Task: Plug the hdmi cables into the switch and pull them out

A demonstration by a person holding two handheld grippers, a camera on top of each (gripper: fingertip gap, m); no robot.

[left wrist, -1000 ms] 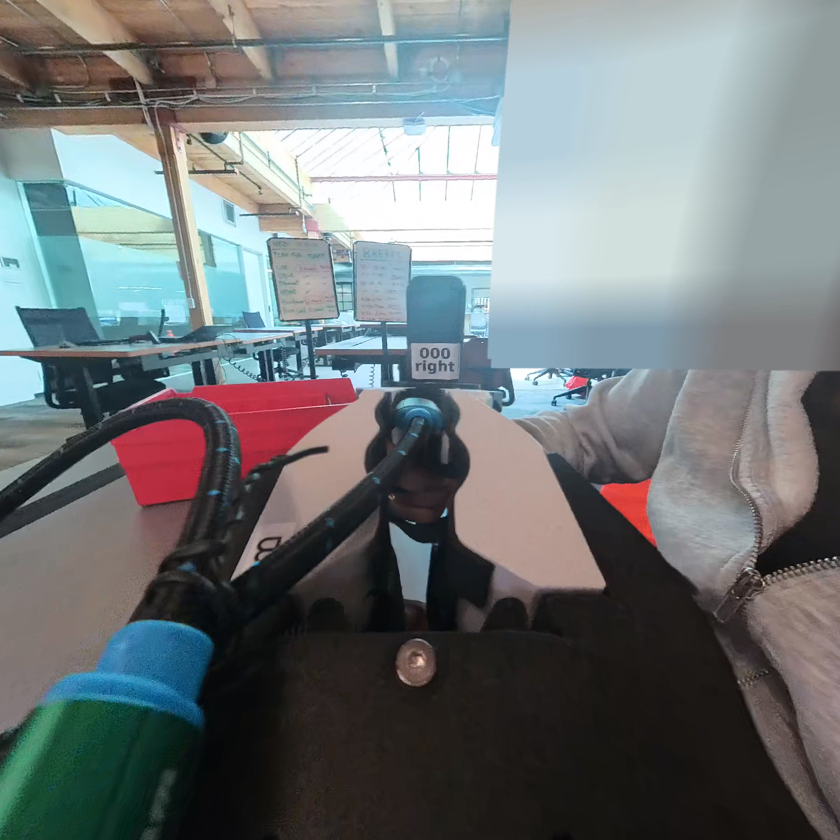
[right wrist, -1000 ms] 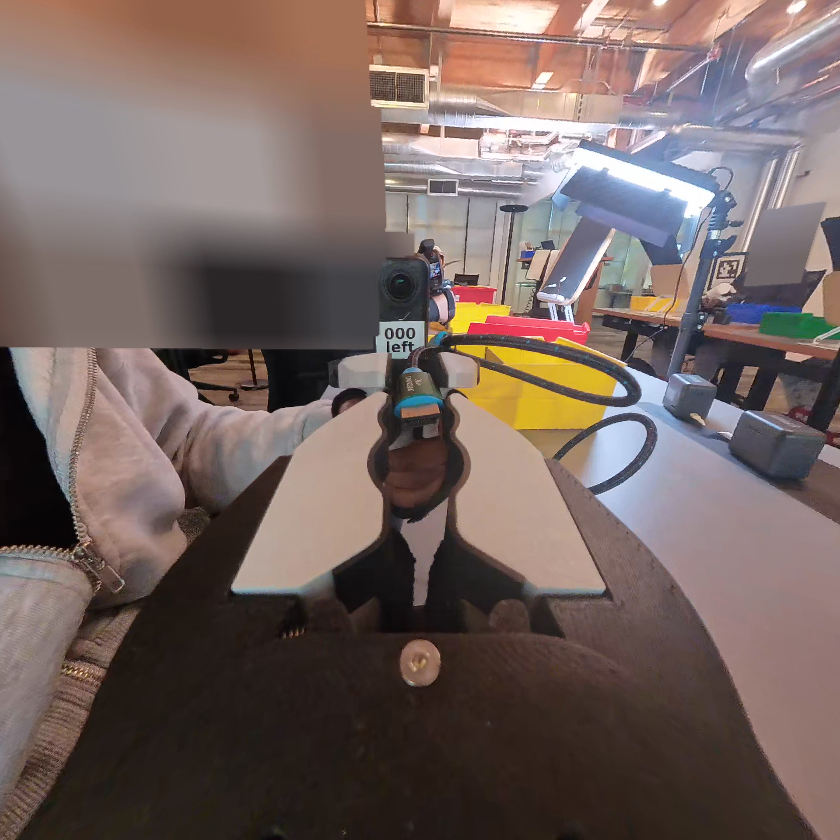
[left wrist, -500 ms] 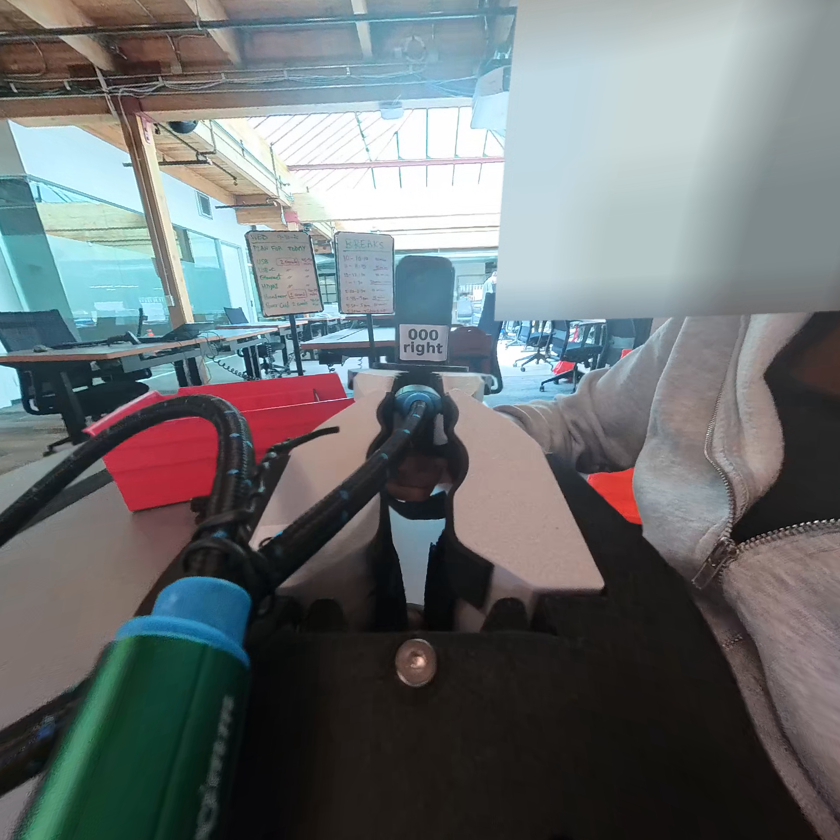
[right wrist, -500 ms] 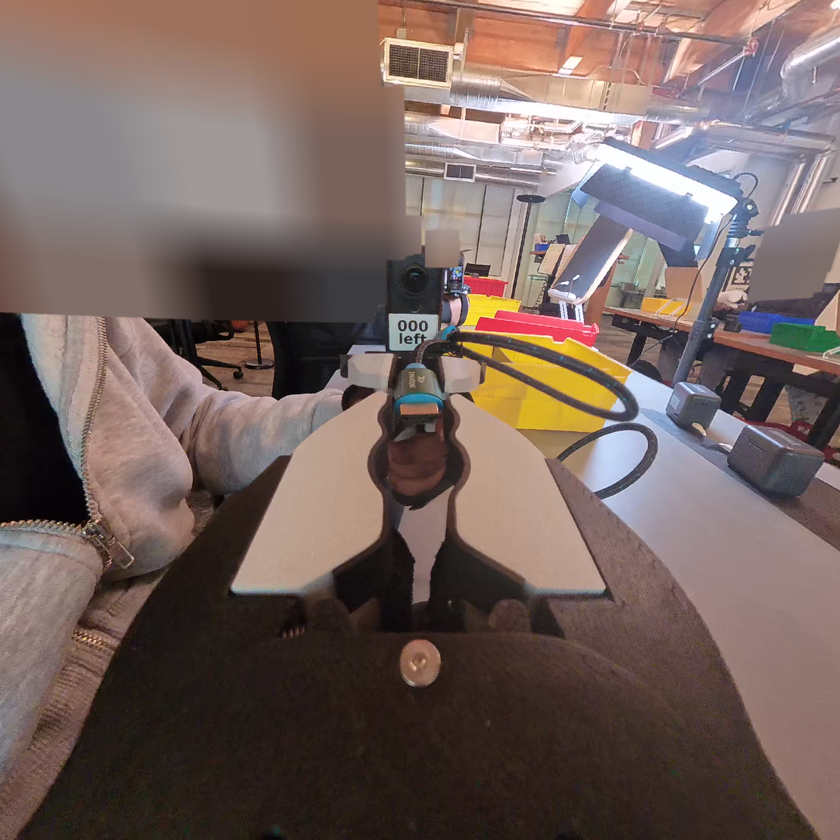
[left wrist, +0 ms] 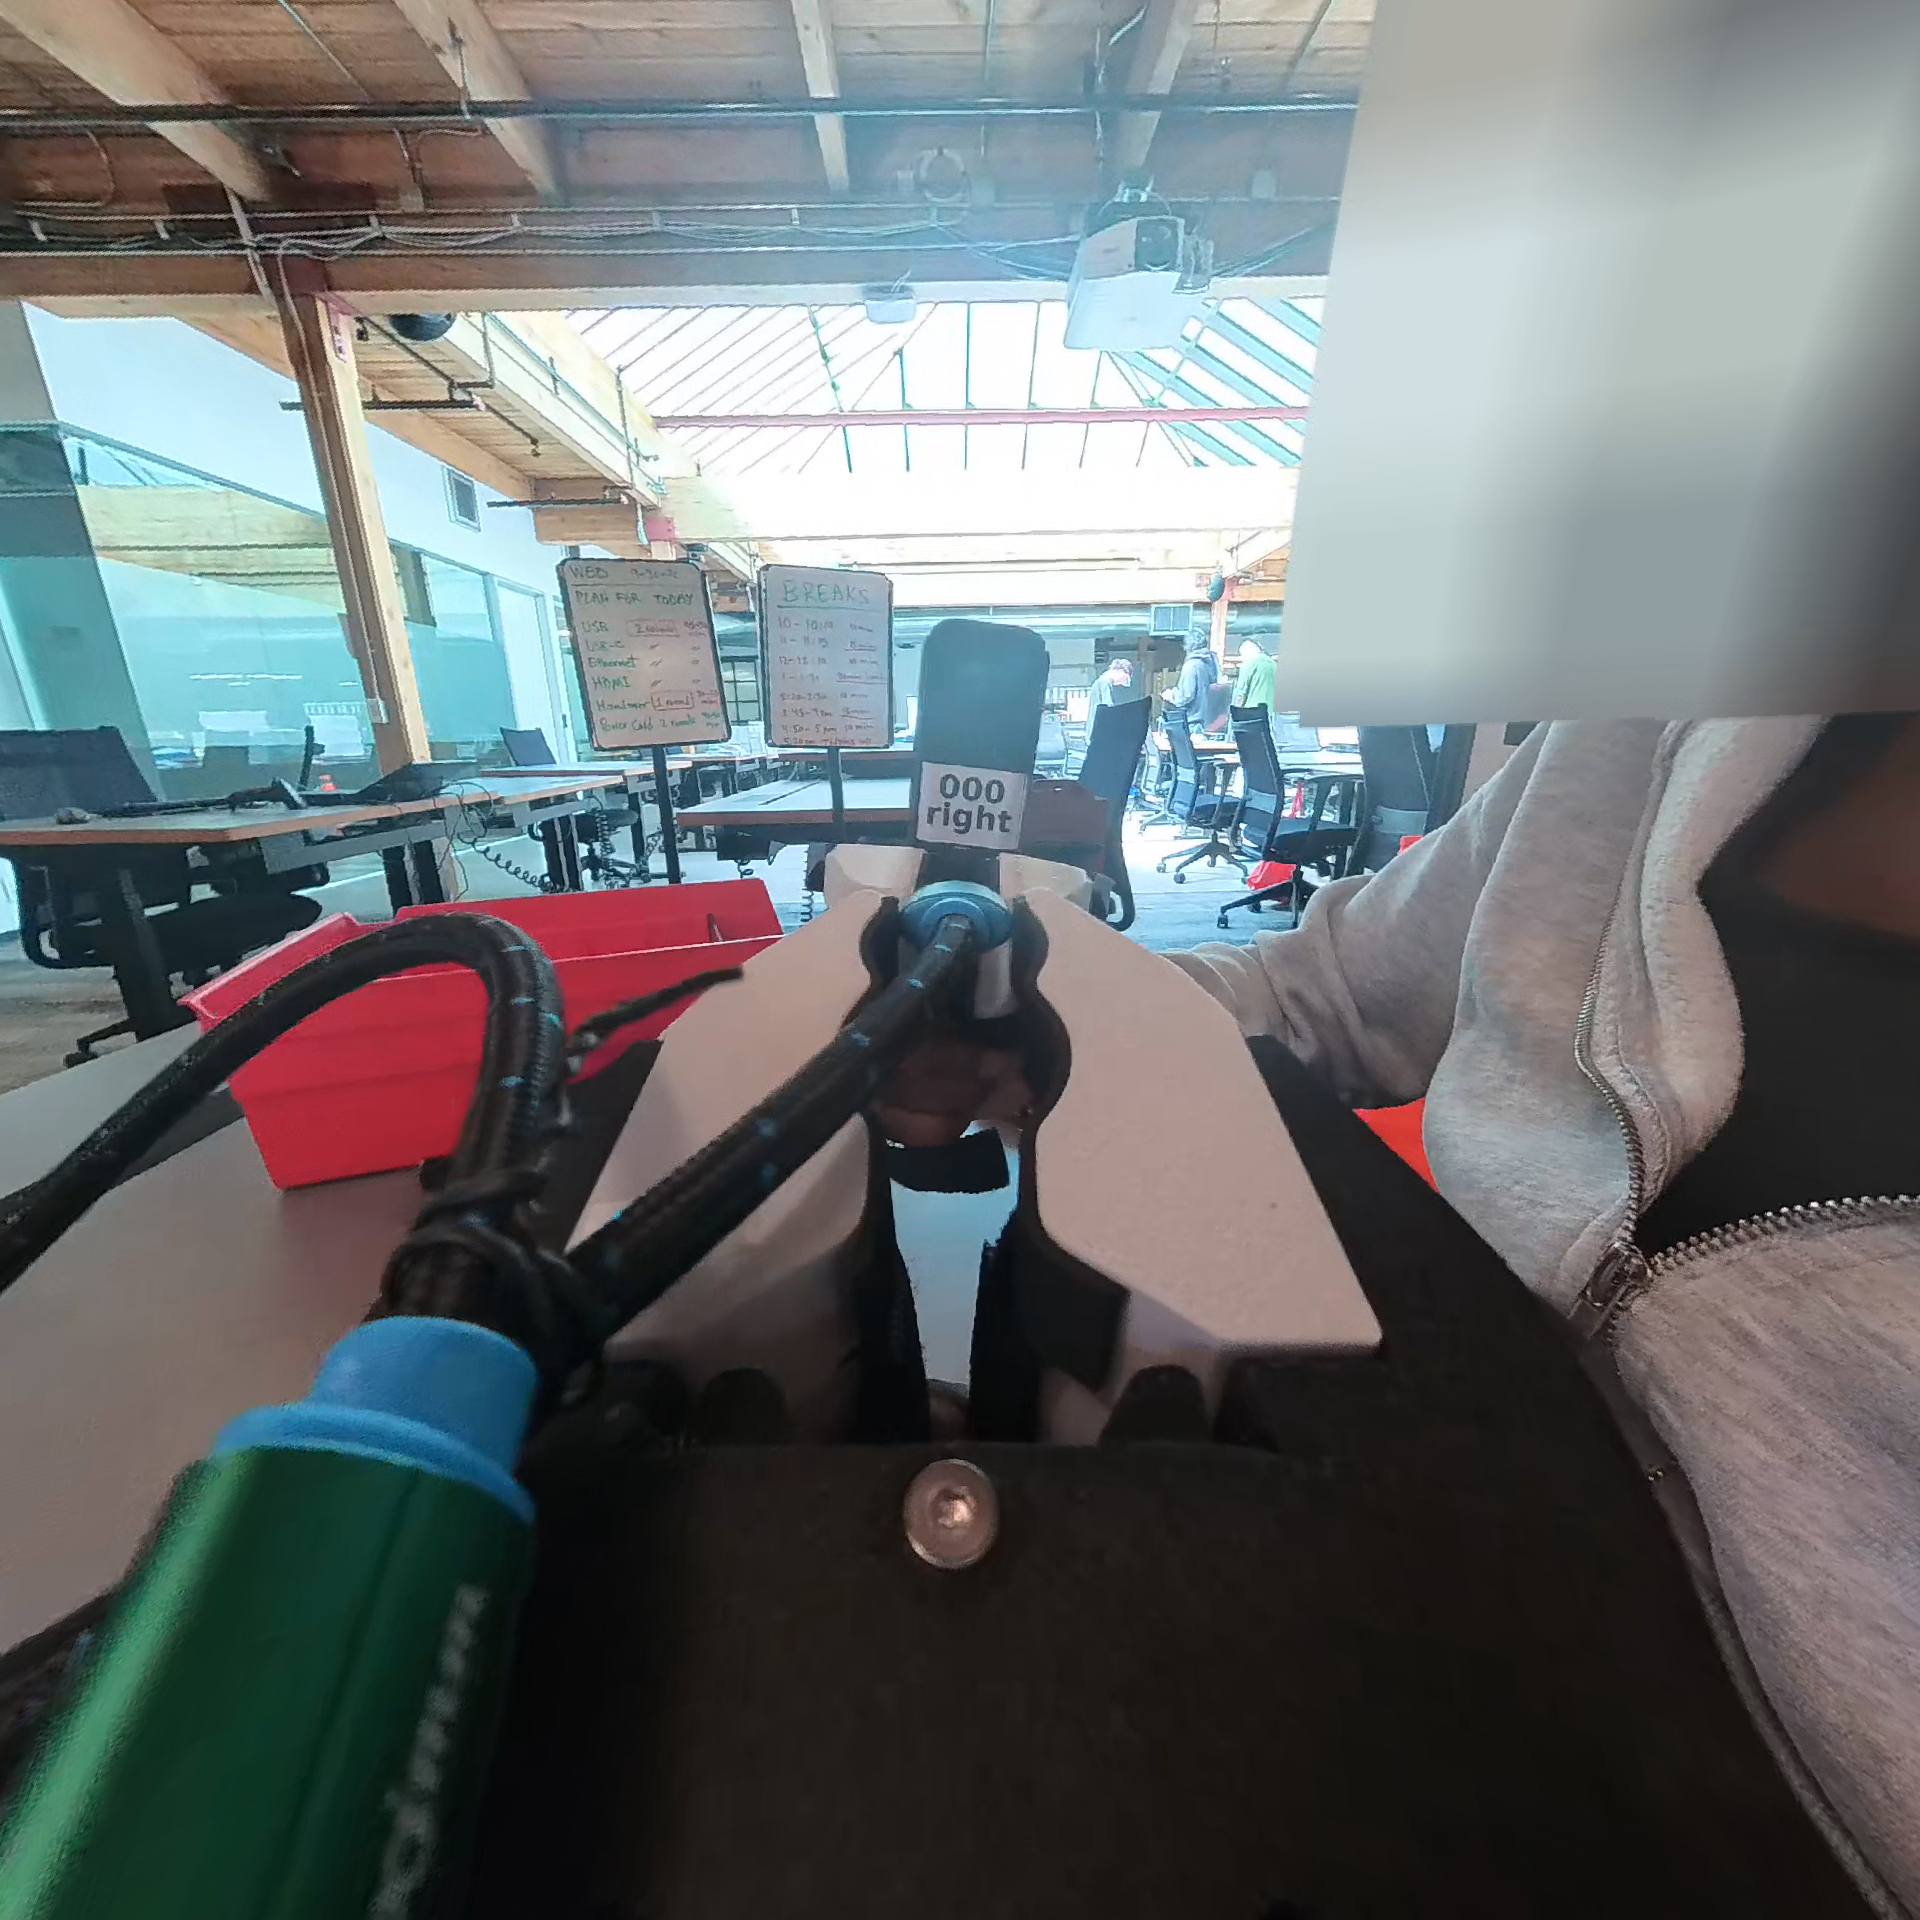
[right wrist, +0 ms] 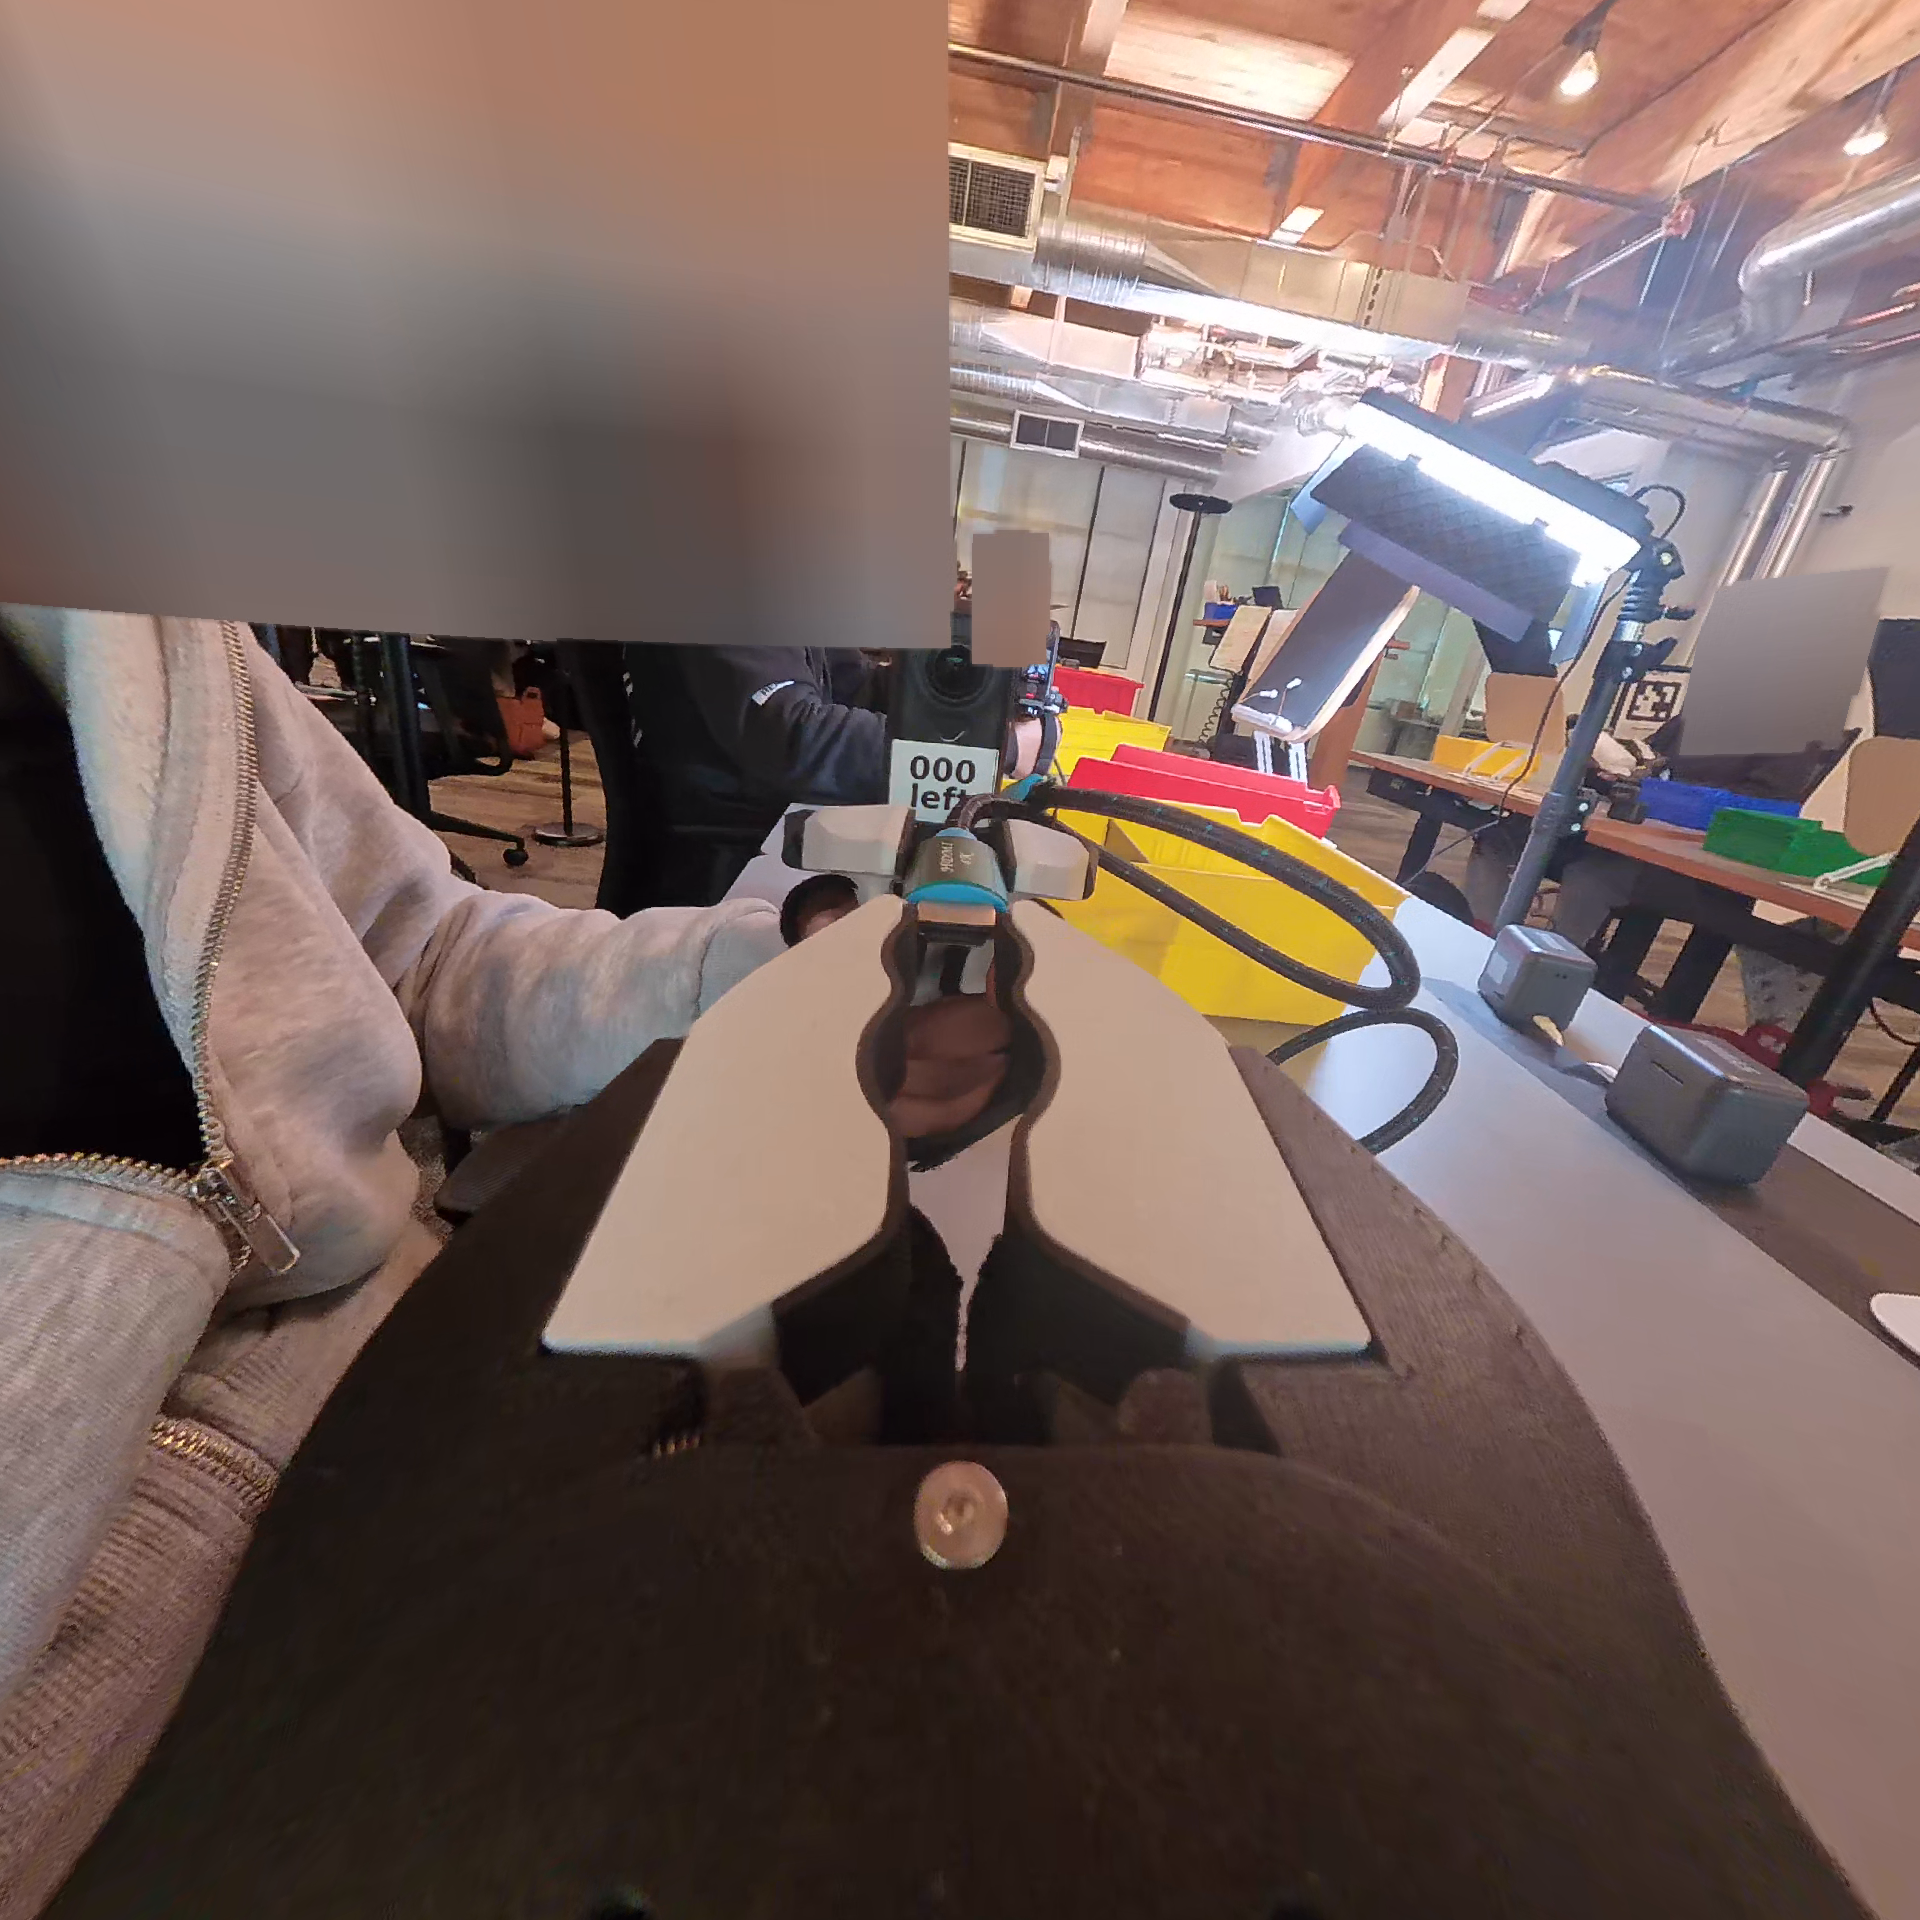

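left wrist view: the left gripper (left wrist: 951, 935) is clamped on the blue-collared hdmi plug (left wrist: 951, 923), tip to tip with the other claw above the grey table (left wrist: 156, 1299). over the last second they have stayed joined, while the green-bodied plug (left wrist: 260, 1662) on the braided black cable (left wrist: 727, 1153) has swung nearer the lens. a red plastic bin (left wrist: 364, 1049) sits near the far edge.

right wrist view: the right gripper (right wrist: 951, 940) is nearly closed on a small dark piece (right wrist: 940, 971), probably the switch, and the plug's metal nose meets it, so insertion looks underway. a yellow bin (right wrist: 1195, 935) and two grey boxes (right wrist: 1704, 1112) by the right edge stand clear.

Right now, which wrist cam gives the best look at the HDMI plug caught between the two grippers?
Right wrist view. The HDMI plug faces that camera: grey body, blue collar and metal tip reaching the right gripper. The left wrist view shows only its blue rear collar and the braided cable leaving the left gripper.
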